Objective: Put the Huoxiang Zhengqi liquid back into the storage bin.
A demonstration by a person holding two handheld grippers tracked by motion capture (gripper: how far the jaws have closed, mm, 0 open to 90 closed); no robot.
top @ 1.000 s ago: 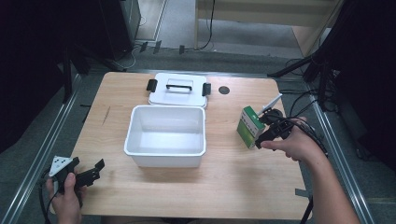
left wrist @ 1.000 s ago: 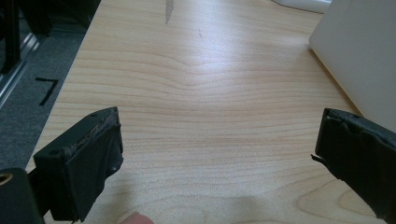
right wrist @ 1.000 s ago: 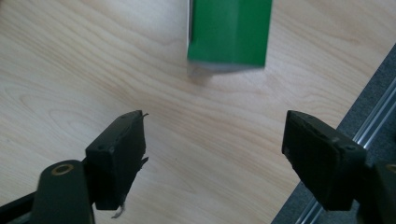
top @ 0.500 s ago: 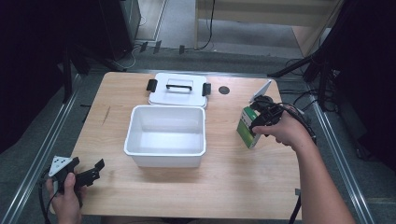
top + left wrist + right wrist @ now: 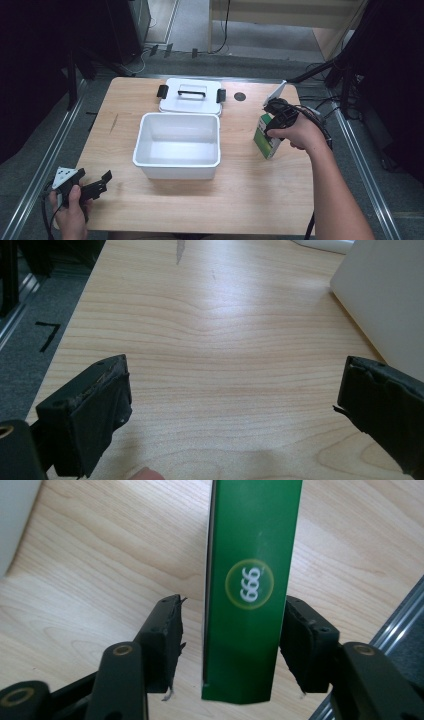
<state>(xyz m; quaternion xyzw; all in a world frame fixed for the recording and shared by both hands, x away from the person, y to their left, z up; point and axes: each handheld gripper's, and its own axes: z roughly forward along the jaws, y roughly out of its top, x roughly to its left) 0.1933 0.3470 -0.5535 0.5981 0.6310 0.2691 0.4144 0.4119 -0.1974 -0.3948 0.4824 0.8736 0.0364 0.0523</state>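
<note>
High view: white bin (image 5: 177, 145) left of green carton (image 5: 265, 136).

We see a light wooden table (image 5: 200, 210) on a grey floor (image 5: 30, 165), metal rails (image 5: 45, 155) flanking both its sides. Beyond it, black cables (image 5: 220, 30) trail past a pale wooden cabinet (image 5: 280, 15); dark shadow swallows both far corners.

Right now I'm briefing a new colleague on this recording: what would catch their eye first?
Probably the green carton standing on the table's right side, between the jaws of the right tongs, one jaw touching, the other just apart. Next, the open white tub mid-table, its lid lying behind it. The left tongs wait open at the near-left corner.
</note>
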